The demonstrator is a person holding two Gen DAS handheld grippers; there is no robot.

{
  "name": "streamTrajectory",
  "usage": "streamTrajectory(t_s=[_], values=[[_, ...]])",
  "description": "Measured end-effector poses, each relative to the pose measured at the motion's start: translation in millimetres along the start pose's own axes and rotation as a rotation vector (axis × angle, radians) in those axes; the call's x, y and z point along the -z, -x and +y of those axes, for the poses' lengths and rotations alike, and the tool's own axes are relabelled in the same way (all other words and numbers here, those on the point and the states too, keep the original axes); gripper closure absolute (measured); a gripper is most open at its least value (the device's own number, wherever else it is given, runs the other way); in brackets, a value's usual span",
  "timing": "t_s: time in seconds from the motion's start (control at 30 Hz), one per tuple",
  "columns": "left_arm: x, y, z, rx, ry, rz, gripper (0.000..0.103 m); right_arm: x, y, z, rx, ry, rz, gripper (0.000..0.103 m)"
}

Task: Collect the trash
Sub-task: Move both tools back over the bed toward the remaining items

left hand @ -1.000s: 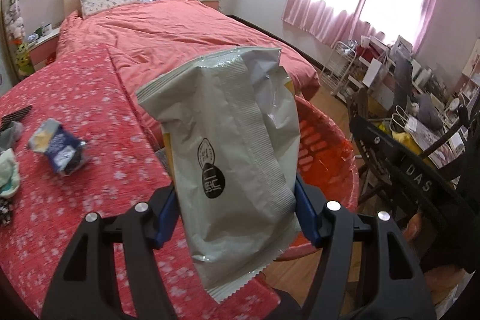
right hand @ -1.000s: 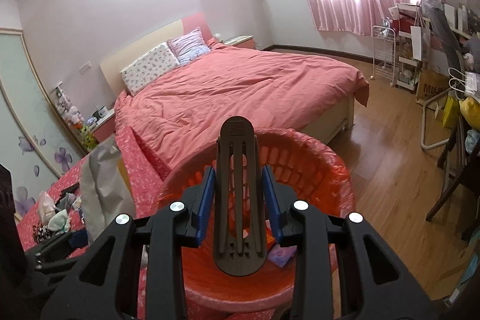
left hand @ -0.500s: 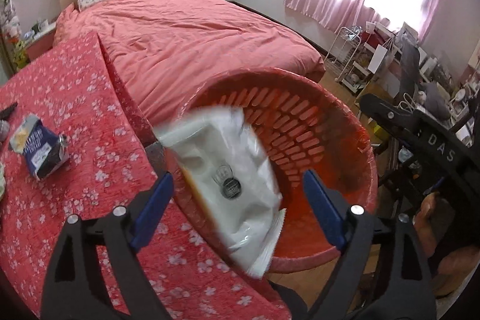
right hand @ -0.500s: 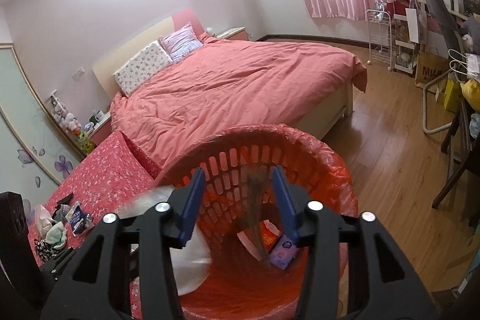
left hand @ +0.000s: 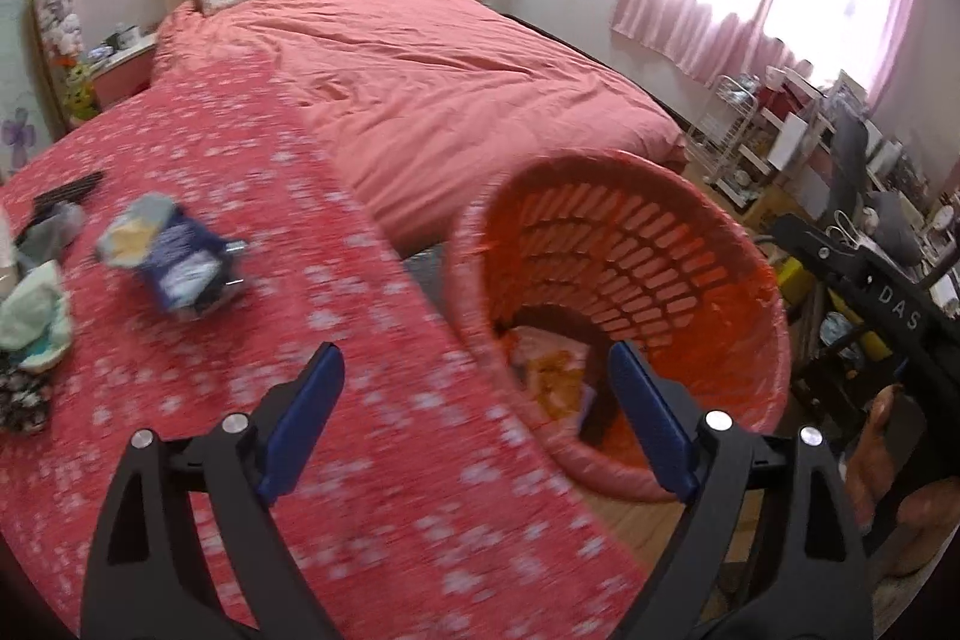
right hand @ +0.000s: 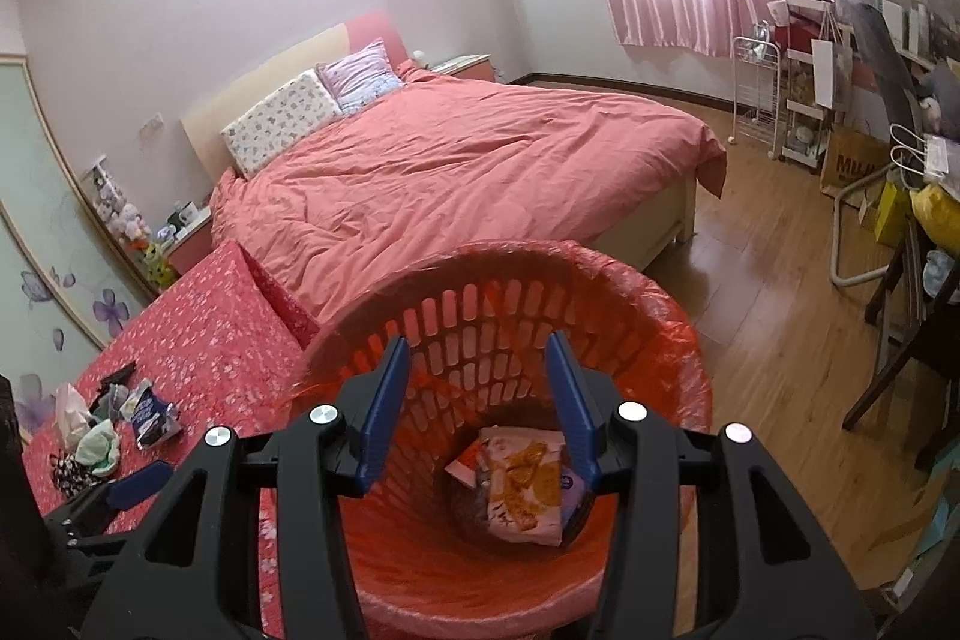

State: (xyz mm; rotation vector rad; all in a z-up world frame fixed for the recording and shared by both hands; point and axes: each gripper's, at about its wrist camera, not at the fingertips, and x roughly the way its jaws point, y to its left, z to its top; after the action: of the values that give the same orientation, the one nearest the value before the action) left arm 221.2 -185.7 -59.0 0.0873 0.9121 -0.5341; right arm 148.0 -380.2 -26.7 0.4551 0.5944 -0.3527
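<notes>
Right wrist view: the right hand-held gripper [right hand: 477, 394] hangs spread and empty over the orange basket [right hand: 672, 334], where a snack wrapper [right hand: 522, 484] lies at the bottom. Beside the basket, the red flowered surface [left hand: 252, 172] carries one blue wrapper [left hand: 174, 268], a crumpled cloth [left hand: 33, 316] and a black comb [left hand: 66, 190]. The left hand-held gripper [left hand: 477, 412] is spread wide, holding nothing, between surface and basket. Two pillows [right hand: 312, 106] top the bed [right hand: 456, 172] behind.

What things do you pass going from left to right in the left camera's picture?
Crumpled greenish-white cloth → blue snack wrapper → orange basket → black frame marked DAS.
</notes>
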Motion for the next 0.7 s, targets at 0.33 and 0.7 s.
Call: streamTrajectory(t_s=[0.33, 0.7], values=[[23, 71, 80, -0.141, 0.094, -0.098, 0.015, 8, 8, 49, -0.057, 0.099, 0.019, 0.055], [65, 137, 209, -0.363, 0.299, -0.149, 0.014, 34, -6, 140, -0.186, 0.243, 0.111, 0.055]])
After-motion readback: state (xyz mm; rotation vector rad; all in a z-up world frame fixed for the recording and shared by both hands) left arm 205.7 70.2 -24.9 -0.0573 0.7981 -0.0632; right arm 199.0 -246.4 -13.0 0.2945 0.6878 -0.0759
